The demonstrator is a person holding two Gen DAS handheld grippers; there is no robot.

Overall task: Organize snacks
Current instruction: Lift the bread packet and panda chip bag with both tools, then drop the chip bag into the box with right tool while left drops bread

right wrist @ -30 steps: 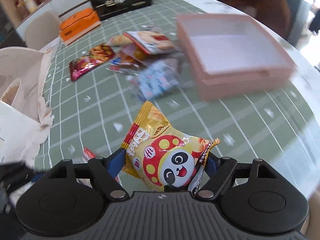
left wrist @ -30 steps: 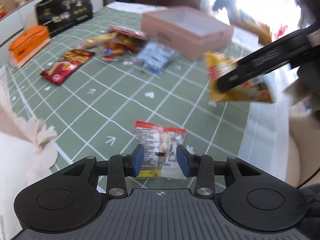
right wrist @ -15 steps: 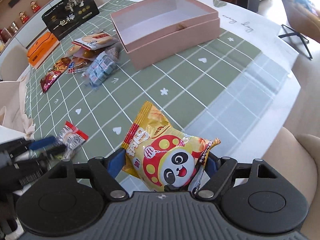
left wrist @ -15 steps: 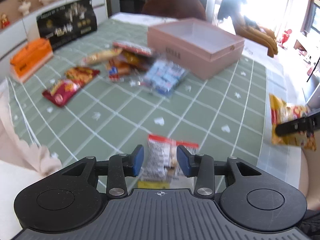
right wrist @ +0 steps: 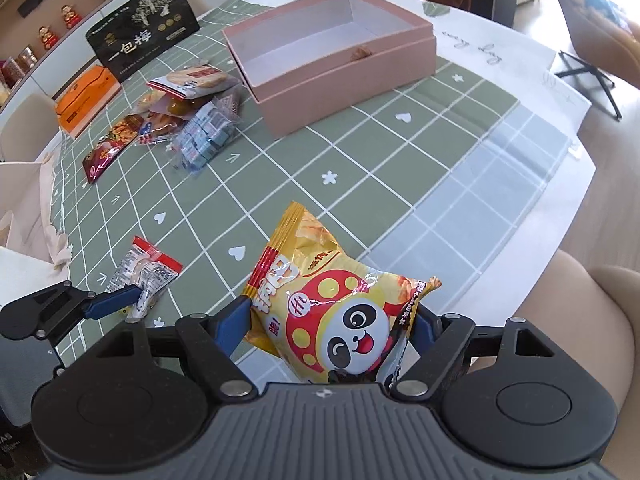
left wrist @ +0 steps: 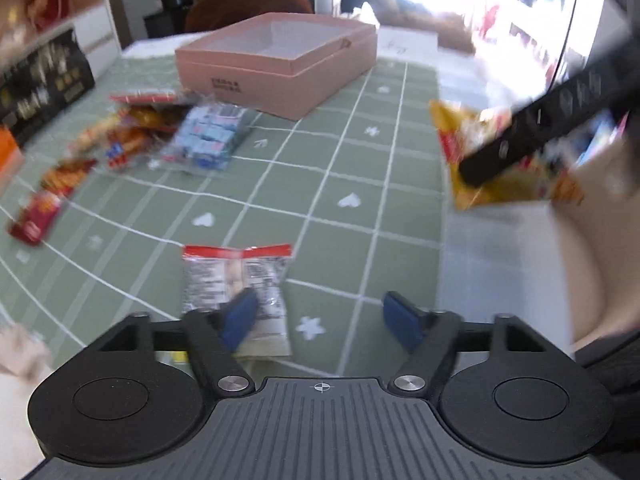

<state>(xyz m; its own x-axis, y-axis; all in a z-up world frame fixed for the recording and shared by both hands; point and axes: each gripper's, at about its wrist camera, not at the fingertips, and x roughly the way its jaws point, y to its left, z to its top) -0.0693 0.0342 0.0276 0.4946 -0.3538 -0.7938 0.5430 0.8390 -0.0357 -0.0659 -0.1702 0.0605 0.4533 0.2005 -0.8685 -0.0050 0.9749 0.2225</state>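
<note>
A yellow panda-printed snack bag (right wrist: 340, 304) — crinkled, glossy — is clamped in the right hand-held gripper (right wrist: 332, 320); the left hand-held gripper (left wrist: 320, 316) is spread wide, a clear red-edged packet (left wrist: 236, 280) lying past its left finger.

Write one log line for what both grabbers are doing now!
left gripper: open, beside clear packet | right gripper: shut on panda bag | pink box: empty

The table (right wrist: 360, 152) is showing sage green with a white grid, hearts and flowers. The snack bag (right wrist: 332, 304) is glowing yellow with a red-spotted panda; the box (right wrist: 340, 68) is looking pink.
</note>
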